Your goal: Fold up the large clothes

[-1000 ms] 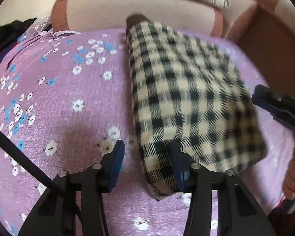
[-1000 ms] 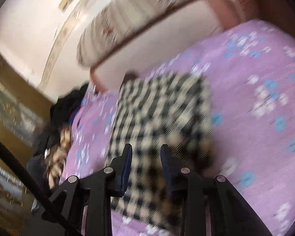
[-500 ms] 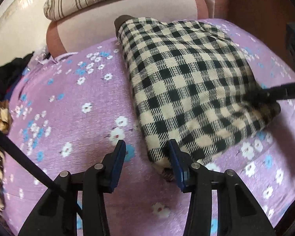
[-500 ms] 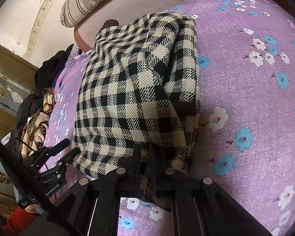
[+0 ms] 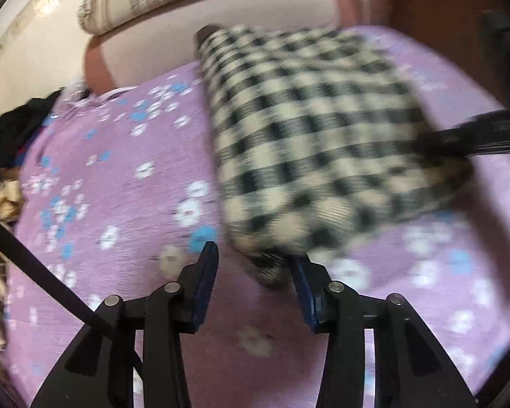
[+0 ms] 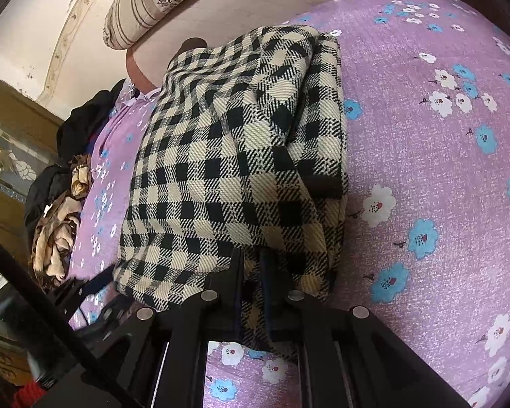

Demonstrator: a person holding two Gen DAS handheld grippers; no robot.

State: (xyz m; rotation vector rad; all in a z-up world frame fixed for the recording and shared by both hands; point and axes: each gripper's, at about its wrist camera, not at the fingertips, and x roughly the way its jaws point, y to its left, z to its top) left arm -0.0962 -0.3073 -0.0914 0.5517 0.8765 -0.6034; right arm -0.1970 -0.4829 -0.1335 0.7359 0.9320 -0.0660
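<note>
Checked garment [image 6: 221, 176] folded on the bed [image 6: 442, 170], long axis toward the headboard, we note right gripper [image 6: 251, 272] clamped on its near edge, left gripper [image 5: 255, 272] parted around a corner, blurred.

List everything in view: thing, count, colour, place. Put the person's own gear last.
checked garment: one, black and cream, folded, on the bedspread near the headboard.
bedspread: one, purple with white and blue flowers, covering the bed.
headboard: one, pale pink with a darker edge, behind the garment.
pillow: one, cream with brown stripes, on top of the headboard.
clothes pile: one heap, black and tan, at the bed's far left edge.
left hand-held gripper: one, black with blue pads, open, at the garment's near corner.
right hand-held gripper: one, black, shut on the garment's near edge.
</note>
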